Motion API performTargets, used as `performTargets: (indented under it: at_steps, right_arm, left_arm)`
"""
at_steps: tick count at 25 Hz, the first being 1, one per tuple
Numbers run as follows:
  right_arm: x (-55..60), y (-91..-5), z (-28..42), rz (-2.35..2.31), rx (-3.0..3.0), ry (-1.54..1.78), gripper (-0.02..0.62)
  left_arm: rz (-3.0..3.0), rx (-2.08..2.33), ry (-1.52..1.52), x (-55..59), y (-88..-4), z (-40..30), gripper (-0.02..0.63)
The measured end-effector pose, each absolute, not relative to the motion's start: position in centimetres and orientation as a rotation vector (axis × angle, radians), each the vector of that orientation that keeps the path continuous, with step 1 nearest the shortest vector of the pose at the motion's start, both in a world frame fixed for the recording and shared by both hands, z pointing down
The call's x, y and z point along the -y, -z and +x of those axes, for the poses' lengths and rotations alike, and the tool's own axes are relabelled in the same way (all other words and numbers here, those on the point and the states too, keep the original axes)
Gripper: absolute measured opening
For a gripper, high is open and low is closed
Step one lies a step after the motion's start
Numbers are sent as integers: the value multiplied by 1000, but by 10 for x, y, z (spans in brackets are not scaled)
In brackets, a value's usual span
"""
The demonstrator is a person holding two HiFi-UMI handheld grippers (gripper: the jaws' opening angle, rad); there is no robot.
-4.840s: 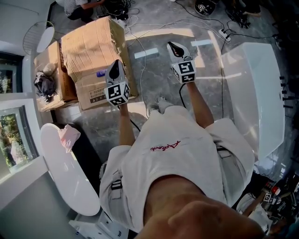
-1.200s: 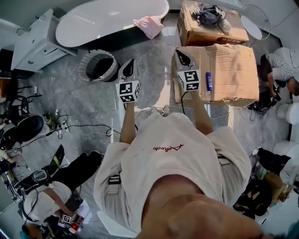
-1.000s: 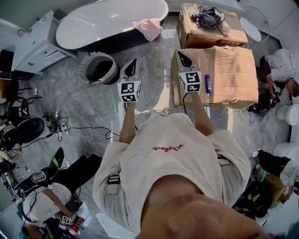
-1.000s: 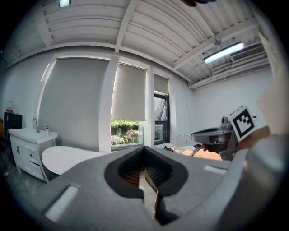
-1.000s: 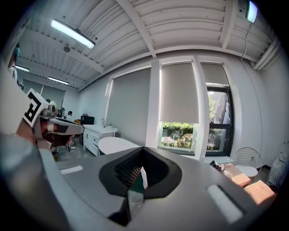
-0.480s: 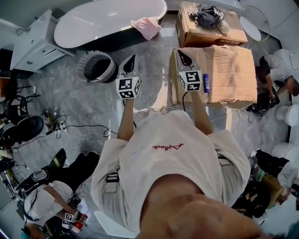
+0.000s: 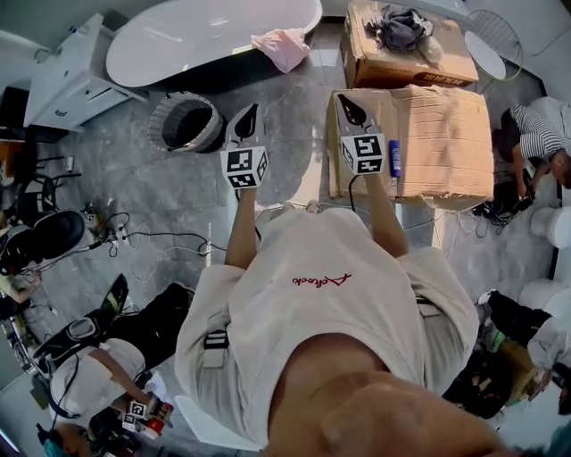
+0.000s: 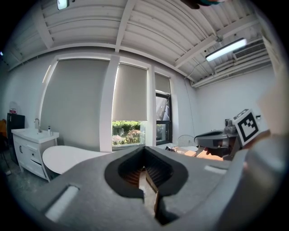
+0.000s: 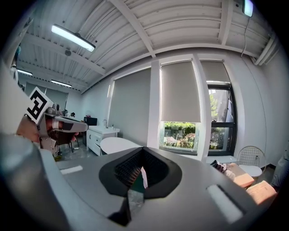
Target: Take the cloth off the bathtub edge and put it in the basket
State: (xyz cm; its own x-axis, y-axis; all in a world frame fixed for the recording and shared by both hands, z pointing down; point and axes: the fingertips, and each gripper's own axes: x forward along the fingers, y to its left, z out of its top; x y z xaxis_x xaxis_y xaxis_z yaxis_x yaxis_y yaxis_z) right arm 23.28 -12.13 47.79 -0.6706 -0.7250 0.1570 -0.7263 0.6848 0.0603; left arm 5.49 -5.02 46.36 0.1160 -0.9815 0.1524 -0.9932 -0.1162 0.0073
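A pink cloth (image 7: 281,45) hangs over the near edge of the white bathtub (image 7: 196,36) at the top of the head view. A round woven basket (image 7: 186,123) stands on the floor just in front of the tub. My left gripper (image 7: 252,109) is held in the air to the right of the basket, short of the cloth, shut and empty. My right gripper (image 7: 344,98) hovers over the edge of a cardboard box, also shut and empty. In the left gripper view the jaws (image 8: 143,173) are together and the tub (image 8: 67,158) lies ahead; the right gripper view shows its jaws (image 9: 140,178) together.
Two cardboard boxes (image 7: 428,134) (image 7: 401,62) stand to the right, one with a blue bottle (image 7: 394,159), the other with dark clothing (image 7: 401,27). A white vanity (image 7: 67,80) is at the left. Cables (image 7: 161,245) trail on the floor. People sit at right (image 7: 535,134) and lower left (image 7: 89,375).
Since the oldest frame the person has turned, so tub, cloth and basket now lie ahead. Over the last second both grippers stay shut and barely shift.
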Motion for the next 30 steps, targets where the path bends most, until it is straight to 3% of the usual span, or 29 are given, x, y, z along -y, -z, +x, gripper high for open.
performTargets:
  at_steps: [30]
  right_arm:
    - [168,-489,223,1163,2737,4,6]
  left_arm:
    - [2233,2030,-166,93,-482,47,-1]
